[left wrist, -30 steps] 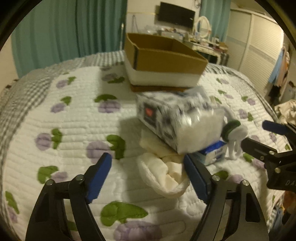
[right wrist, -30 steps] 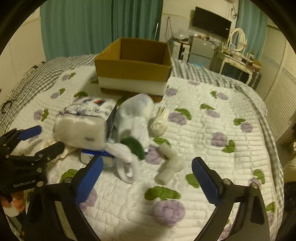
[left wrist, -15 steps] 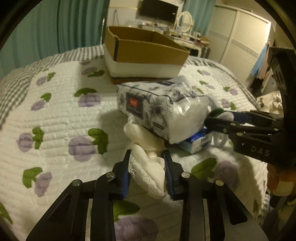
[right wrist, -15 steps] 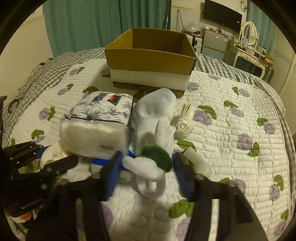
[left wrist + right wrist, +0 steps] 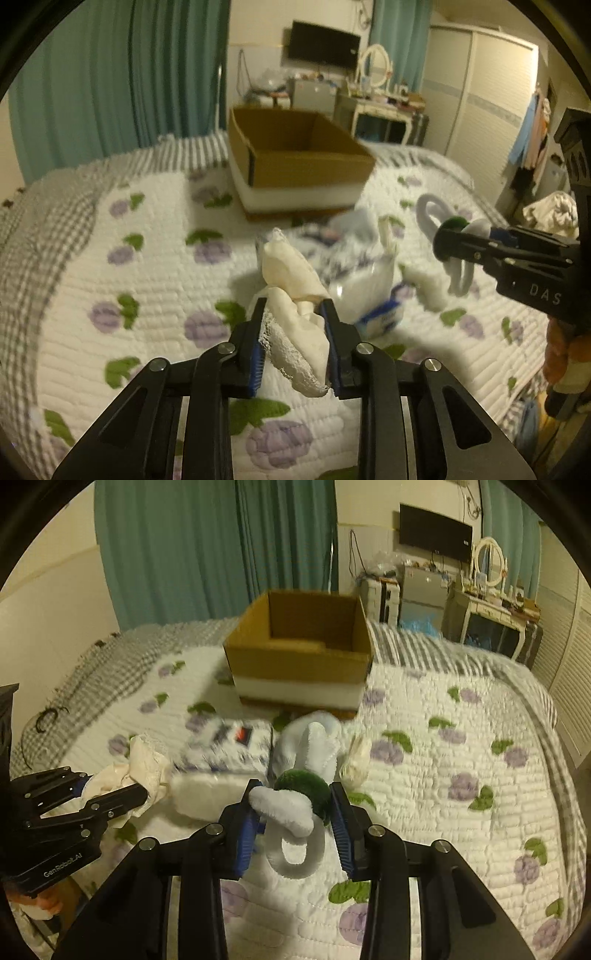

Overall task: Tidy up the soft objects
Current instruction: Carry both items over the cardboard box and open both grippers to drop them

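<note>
Tissue pack point(image 5: 364, 275) blurred behind L tongs point(image 5: 295, 334).

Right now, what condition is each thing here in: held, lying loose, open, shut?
left gripper: shut on the cream cloth
cream cloth: pinched, lifted, drooping
right gripper: shut on the plush toy
plush toy: pinched at its green part, loop hanging
cardboard box: open on top, upright on the bed
tissue pack: lying loose on the quilt

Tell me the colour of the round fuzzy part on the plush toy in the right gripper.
Dark green, on the white plush toy; clearest in the right wrist view.
</note>
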The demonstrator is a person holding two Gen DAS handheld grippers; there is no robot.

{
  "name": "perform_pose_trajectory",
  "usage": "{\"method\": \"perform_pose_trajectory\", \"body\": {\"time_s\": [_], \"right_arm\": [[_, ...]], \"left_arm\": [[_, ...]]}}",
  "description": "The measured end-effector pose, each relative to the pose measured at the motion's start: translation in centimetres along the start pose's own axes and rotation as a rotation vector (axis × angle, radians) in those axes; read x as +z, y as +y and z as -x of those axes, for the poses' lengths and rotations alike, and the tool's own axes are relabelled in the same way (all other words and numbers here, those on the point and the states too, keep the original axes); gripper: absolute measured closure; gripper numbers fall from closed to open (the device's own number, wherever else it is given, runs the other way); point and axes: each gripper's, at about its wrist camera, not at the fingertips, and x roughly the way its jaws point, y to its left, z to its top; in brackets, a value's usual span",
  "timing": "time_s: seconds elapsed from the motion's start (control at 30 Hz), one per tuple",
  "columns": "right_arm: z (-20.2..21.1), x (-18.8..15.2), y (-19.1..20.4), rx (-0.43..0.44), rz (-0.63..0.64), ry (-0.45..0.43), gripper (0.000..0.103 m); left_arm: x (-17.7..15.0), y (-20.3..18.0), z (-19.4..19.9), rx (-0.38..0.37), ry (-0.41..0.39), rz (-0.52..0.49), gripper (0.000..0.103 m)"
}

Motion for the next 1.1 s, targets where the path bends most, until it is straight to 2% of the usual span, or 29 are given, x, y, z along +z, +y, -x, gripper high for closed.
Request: {"method": "perform_pose_trajectory", "body": {"time_s": [0.17, 0.33, 0.47, 0.67, 0.8, 0.9, 1.03, 1.1], "right_arm": [[1.5, 2.4, 0.8, 0.002, 0.034, -0.047, 0.067], [2.0, 5.8, 0.7, 0.010, 0.054, -0.103, 0.067], [2.1, 9.2, 0.0, 0.005, 0.065, -0.148, 0.067], [0.4, 15.1, -1.3, 0.012, 0.089, -0.194, 0.067], [-3.1, 18.2, -2.5, 0.029, 0.080, -0.181, 0.067], [-7.2, 19.6, -3.4, 0.041, 0.061, -0.138, 0.067], [-12.3, 20.0, -4.1, 0.042, 0.050, -0.072, 0.067], [-14.2, 19.9, -4.7, 0.059, 0.033, -0.047, 0.067]], "left_arm": [[2.4, -0.1, 2.4, 0.025, -0.076, -0.023, 0.077], [6.5, -0.1, 3.5, 0.048, -0.166, -0.037, 0.077], [9.9, 0.1, 2.9, 0.049, -0.219, -0.046, 0.077], [15.6, 0.3, -0.5, 0.053, -0.264, -0.078, 0.077], [18.6, 0.8, -3.5, 0.050, -0.269, -0.081, 0.076], [20.0, 1.3, -6.8, 0.046, -0.247, -0.081, 0.075], [20.3, 1.7, -10.5, 0.054, -0.210, -0.093, 0.073], [20.2, 1.8, -12.0, 0.060, -0.184, -0.097, 0.066]]}}
